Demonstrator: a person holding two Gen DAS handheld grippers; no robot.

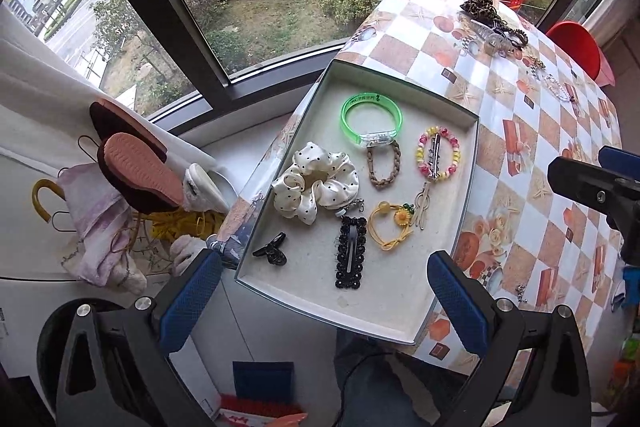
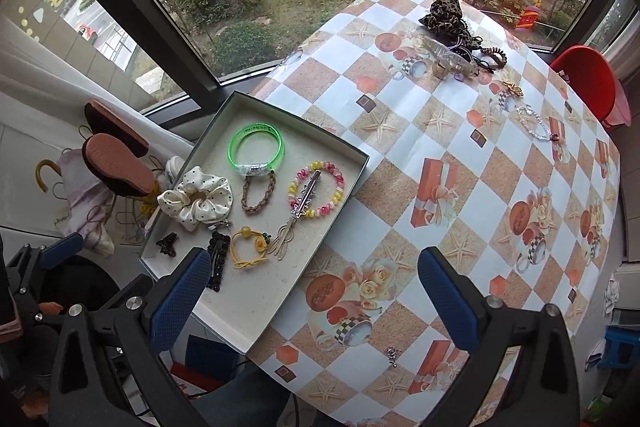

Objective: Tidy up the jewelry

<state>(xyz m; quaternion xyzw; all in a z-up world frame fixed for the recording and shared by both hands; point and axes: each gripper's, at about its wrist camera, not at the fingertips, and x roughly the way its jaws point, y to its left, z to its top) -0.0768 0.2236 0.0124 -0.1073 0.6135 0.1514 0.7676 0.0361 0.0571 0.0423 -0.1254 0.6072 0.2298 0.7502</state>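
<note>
Left to right: shallow tray (image 2: 280,311) at the table's (image 2: 440,155) left edge, already holding a green bangle (image 2: 256,147), polka-dot scrunchie (image 2: 196,201) and beaded bracelet (image 2: 316,191). Left gripper (image 1: 324,303) hovering over the tray's near end, jaws wide apart and empty; right gripper (image 2: 312,299) over bare tablecloth, likewise spread and holding nothing. Loose pieces to the right and ahead: small silver charm (image 2: 392,354) just below the right jaws, clearly the right hand's nearer pick, with the leopard scrunchie pile (image 2: 446,13) and crystal bracelet (image 2: 534,125) well beyond.
</note>
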